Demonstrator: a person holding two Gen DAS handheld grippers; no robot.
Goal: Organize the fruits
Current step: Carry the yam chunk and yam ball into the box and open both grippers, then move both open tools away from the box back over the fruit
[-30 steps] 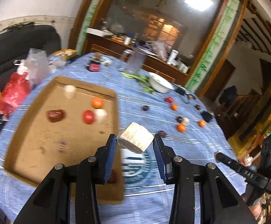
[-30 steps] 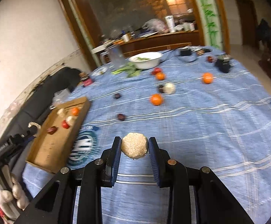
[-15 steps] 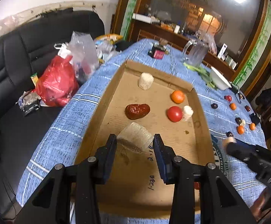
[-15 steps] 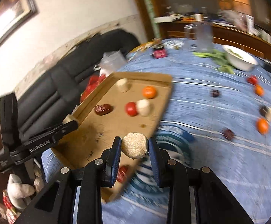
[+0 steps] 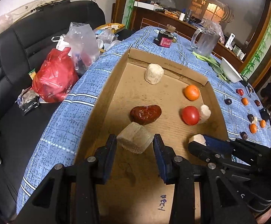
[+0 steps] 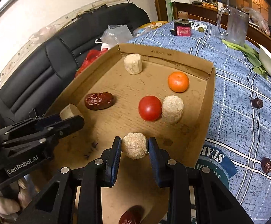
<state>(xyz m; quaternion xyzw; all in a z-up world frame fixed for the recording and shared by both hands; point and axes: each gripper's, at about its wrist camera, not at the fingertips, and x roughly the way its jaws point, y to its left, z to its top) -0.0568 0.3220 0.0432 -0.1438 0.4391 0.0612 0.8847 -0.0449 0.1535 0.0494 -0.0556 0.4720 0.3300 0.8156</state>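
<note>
Blue plaid tablecloth point(image 5: 83, 85) covering the table. Black sofa point(image 5: 23, 43) alongside, bearing a red plastic bag point(image 5: 53, 80) and a clear plastic bag point(image 5: 81, 41). On the far side of the cloth: small dark jar point(image 6: 182, 27), glass pitcher point(image 6: 234, 25), green vegetables point(image 6: 247, 52), white bowl point(image 6: 269, 63).

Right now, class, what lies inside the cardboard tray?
The cardboard tray holds an orange, a tomato, two red dates, and two beige chunks. Both tools hide part of its floor.
</note>
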